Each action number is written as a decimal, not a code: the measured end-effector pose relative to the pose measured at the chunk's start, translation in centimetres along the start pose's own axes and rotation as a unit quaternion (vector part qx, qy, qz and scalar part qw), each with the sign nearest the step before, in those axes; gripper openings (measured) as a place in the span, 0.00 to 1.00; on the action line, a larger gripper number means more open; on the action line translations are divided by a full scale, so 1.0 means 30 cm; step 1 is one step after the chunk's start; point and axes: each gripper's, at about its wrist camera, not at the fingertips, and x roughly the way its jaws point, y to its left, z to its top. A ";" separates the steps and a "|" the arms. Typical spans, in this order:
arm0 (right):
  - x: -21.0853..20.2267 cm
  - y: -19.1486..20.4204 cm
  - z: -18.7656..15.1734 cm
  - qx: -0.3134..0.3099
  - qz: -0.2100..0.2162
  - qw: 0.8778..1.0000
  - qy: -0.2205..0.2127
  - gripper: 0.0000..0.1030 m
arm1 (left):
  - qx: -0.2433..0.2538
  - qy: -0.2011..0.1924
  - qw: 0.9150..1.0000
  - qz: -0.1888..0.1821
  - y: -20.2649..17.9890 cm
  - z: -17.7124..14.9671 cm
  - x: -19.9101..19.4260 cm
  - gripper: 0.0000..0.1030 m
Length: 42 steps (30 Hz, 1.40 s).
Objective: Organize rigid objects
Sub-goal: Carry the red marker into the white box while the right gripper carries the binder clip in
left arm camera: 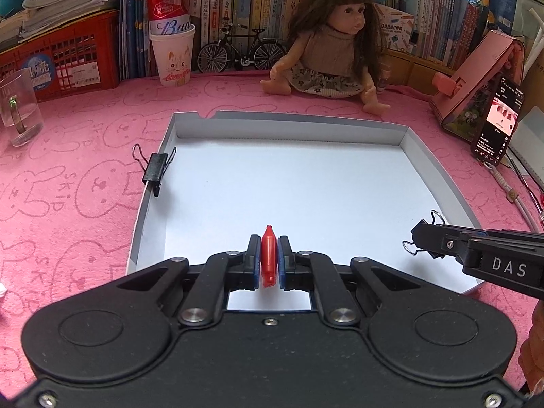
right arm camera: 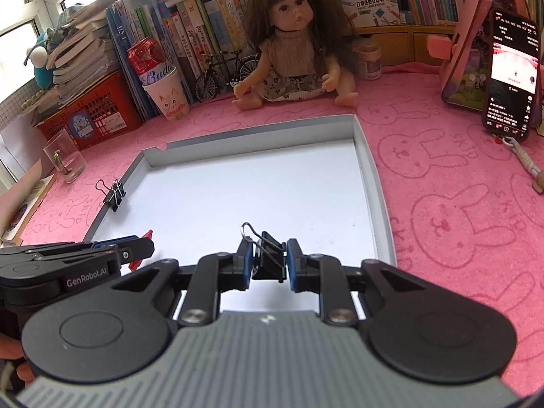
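My left gripper (left arm camera: 268, 258) is shut on a small red bottle-shaped piece (left arm camera: 267, 255) and holds it over the near edge of a shallow white tray (left arm camera: 190, 129). My right gripper (right arm camera: 268, 260) is shut on a black binder clip (right arm camera: 268, 258) over the tray's near right part; that clip and gripper also show at the right of the left wrist view (left arm camera: 425, 238). A second black binder clip (left arm camera: 154, 170) is clipped on the tray's left wall, also seen in the right wrist view (right arm camera: 114, 195). The left gripper shows at the left of the right wrist view (right arm camera: 136, 248).
The tray (right arm camera: 369, 170) lies on a pink bunny-print cloth. Behind it sit a doll (left arm camera: 336, 44), a model bicycle (left arm camera: 238, 51), a paper cup holding a can (left arm camera: 173, 54), a red crate (left arm camera: 64, 57) and books. A glass (left arm camera: 18, 108) stands left, a phone (left arm camera: 498, 119) right.
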 end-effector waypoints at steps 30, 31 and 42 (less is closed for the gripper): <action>0.045 -0.007 -0.016 -0.006 -0.022 1.000 0.018 0.24 | 0.002 0.008 1.000 0.010 -0.003 -0.013 0.032 0.09; 0.045 -0.007 -0.017 -0.007 -0.022 1.000 0.018 0.24 | 0.002 0.008 1.000 0.010 -0.003 -0.013 0.032 0.09; 0.048 -0.006 -0.021 -0.007 -0.022 1.000 0.020 0.25 | 0.002 0.008 1.000 0.010 -0.005 -0.014 0.032 0.09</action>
